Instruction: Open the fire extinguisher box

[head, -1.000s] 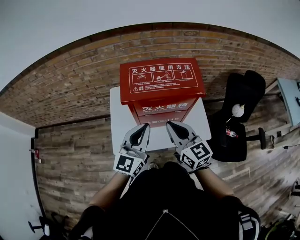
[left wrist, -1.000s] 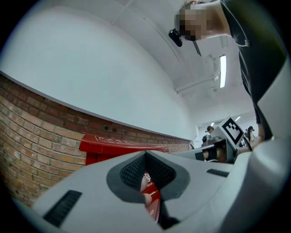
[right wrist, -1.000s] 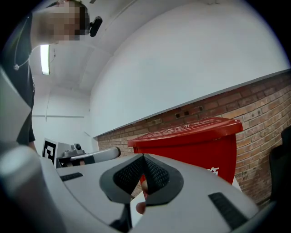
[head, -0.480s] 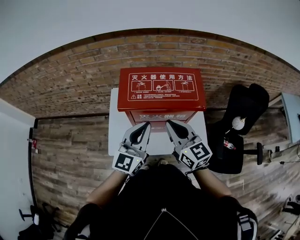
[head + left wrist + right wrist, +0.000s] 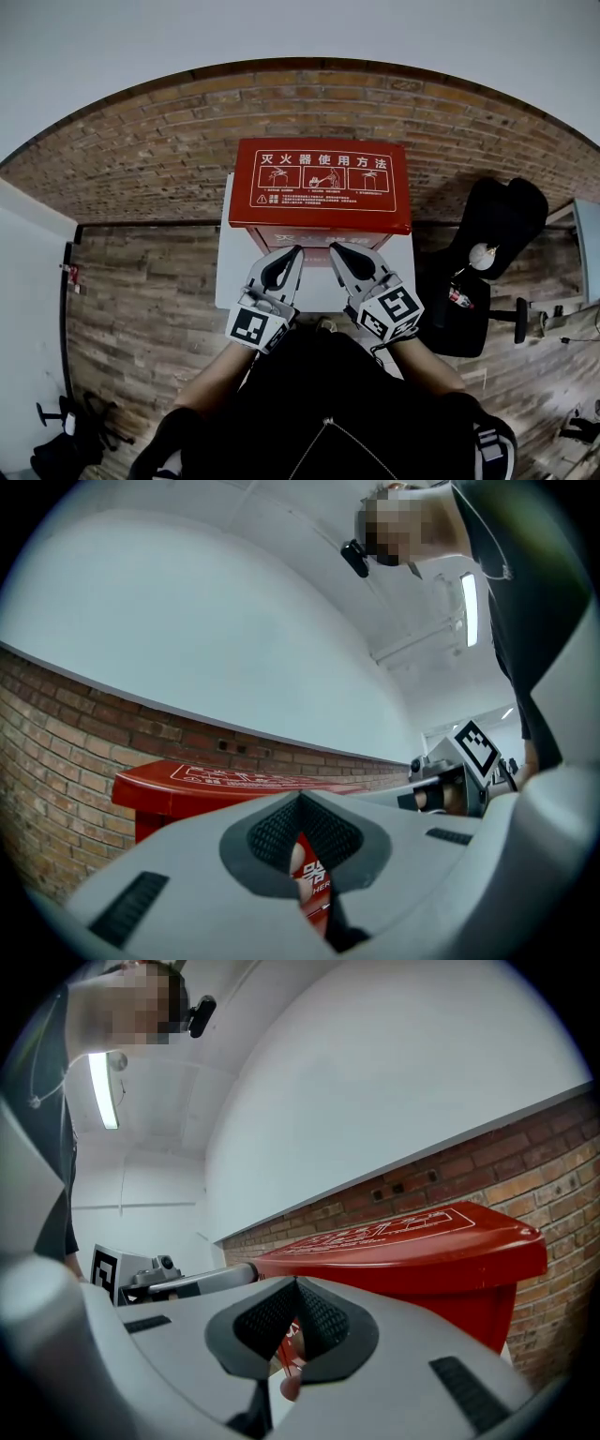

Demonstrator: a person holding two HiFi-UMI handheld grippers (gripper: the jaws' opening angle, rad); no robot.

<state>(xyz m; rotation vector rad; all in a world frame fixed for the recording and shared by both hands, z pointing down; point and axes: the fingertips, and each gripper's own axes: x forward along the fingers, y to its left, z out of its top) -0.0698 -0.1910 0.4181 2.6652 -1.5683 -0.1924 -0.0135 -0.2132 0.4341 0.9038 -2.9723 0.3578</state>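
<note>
Since a second ago the head view has swung a little: the lid, skewed then, now lies square across it, and the black office chair [image 5: 489, 246] has slid toward the right edge, while both tongs keep much the same place.

Nearest is the person's black top [image 5: 328, 403], with both forearms reaching forward from it. The left tongs [image 5: 293, 251] and right tongs [image 5: 335, 248] are side by side and close together, each carrying a white cube with square black markers [image 5: 251, 328]. Each gripper view shows its jaws closed tip to tip with nothing between them; only the notch in the ribbed pads leaves a gap, through which the box's front shows.

Both sets of tips sit over the white desk [image 5: 228, 272], just short of the front face of the red metal fire extinguisher box [image 5: 291, 234], which stands on that desk. Whether they touch it is hard to tell. Its flat red lid [image 5: 321, 214], printed with white characters and three small diagrams, overhangs the front and appears to be down.

Behind the box are a red brick wall [image 5: 141, 155] and, above it, plain white wall. Wood-plank floor [image 5: 141, 309] lies on either side.
</note>
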